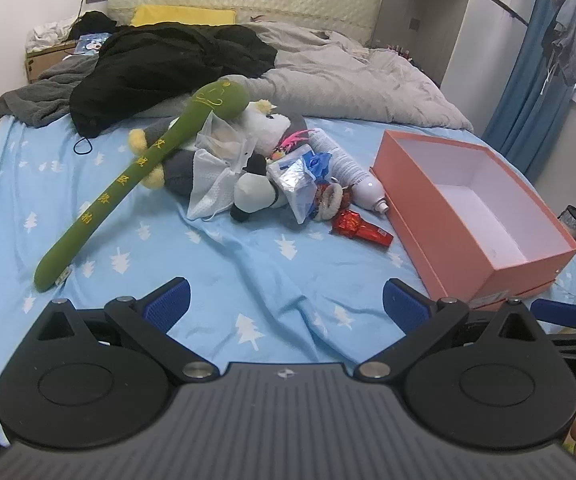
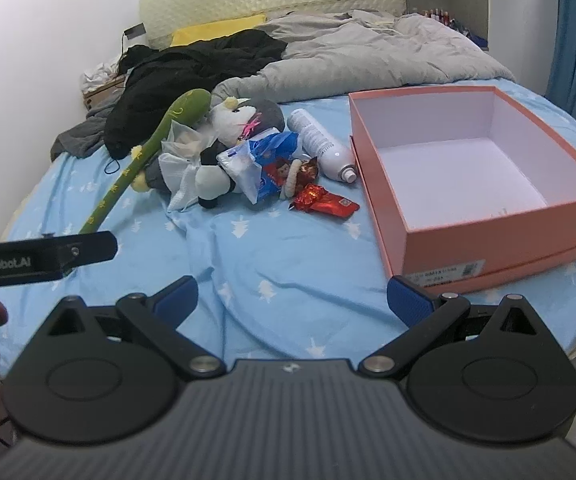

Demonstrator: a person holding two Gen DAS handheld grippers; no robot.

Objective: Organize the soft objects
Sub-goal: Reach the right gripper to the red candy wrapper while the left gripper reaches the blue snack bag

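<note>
A pile lies mid-bed on the blue sheet: a long green plush stick [image 1: 128, 176] [image 2: 144, 152], a grey-white plush doll [image 1: 264, 124] [image 2: 240, 116], a small black-white plush [image 1: 254, 190] [image 2: 212, 178], white cloth [image 1: 212, 176], a blue-white plastic pack [image 1: 300, 176] [image 2: 252, 164], a red wrapper [image 1: 362, 227] [image 2: 324, 200] and a white bottle [image 1: 352, 172] [image 2: 320, 144]. An open pink box [image 1: 484, 256] [image 2: 488, 236] stands empty to the right. My left gripper [image 1: 286, 304] and right gripper [image 2: 292, 300] are open and empty, near the bed's front, apart from the pile.
A grey duvet [image 1: 348, 76], black clothing [image 1: 160, 60] and a yellow pillow [image 1: 184, 16] lie at the bed's head. Blue curtains [image 1: 528, 92] hang at right. The left gripper's body [image 2: 40, 260] shows at the left of the right wrist view.
</note>
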